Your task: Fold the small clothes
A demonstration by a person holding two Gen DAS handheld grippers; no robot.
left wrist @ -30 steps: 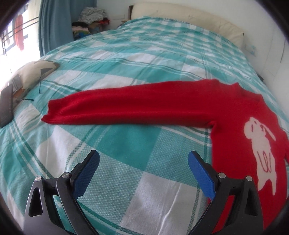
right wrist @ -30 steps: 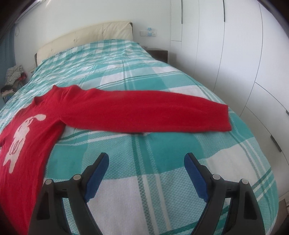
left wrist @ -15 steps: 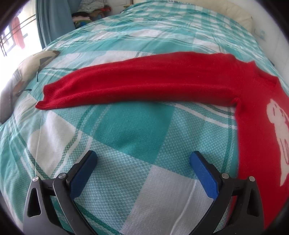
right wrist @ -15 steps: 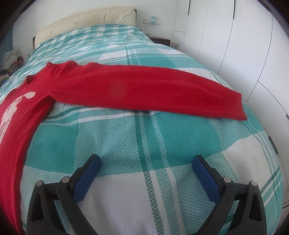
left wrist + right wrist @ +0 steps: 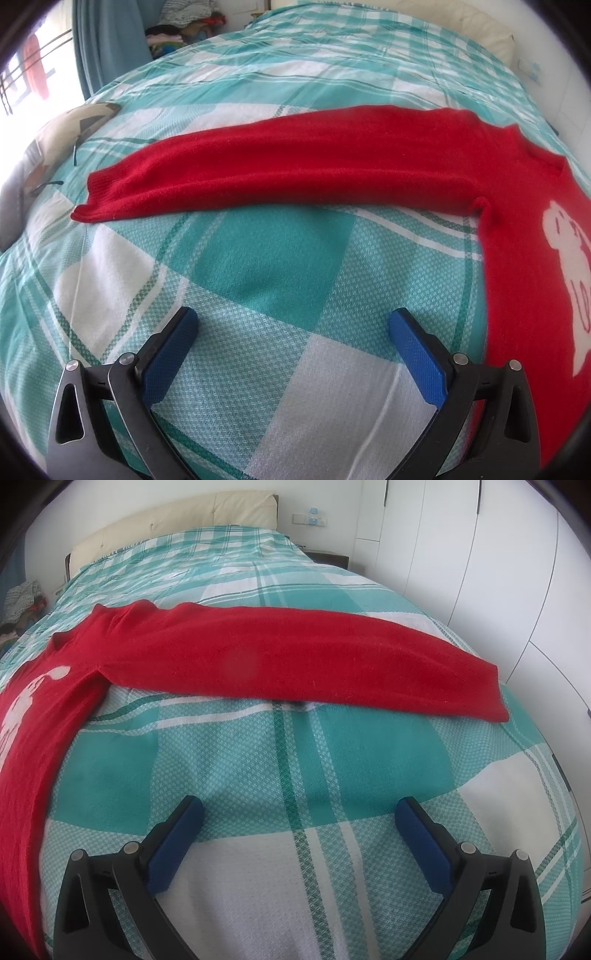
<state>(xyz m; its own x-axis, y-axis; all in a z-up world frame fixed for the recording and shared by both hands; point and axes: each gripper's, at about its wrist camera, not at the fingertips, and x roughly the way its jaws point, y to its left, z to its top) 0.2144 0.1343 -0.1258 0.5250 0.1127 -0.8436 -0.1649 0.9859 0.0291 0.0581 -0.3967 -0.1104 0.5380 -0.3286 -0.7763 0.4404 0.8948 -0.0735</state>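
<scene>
A small red sweater [image 5: 524, 236] with a white dog print lies flat on the teal and white checked bedspread [image 5: 266, 266]. Its one sleeve [image 5: 280, 166] stretches left across the left wrist view, cuff at the far left. The other sleeve [image 5: 303, 657] stretches right in the right wrist view, cuff near the bed's right side. My left gripper [image 5: 293, 321] hangs open over bare bedspread, a short way in front of its sleeve. My right gripper [image 5: 299, 808] is open wide, likewise above the bedspread [image 5: 295, 775] short of its sleeve, nothing between the pads.
A patterned cushion [image 5: 48, 147] and a dark flat object sit at the bed's left edge by a blue curtain [image 5: 110, 44]. White wardrobe doors [image 5: 498, 572] stand close along the right side. A cream headboard [image 5: 177, 520] is at the far end, a clothes pile [image 5: 184, 26] beyond it.
Both grippers have tipped downward and drawn closer to the sleeves, which now look larger and nearer. The right gripper's jaws have spread wider. The sweater has not moved.
</scene>
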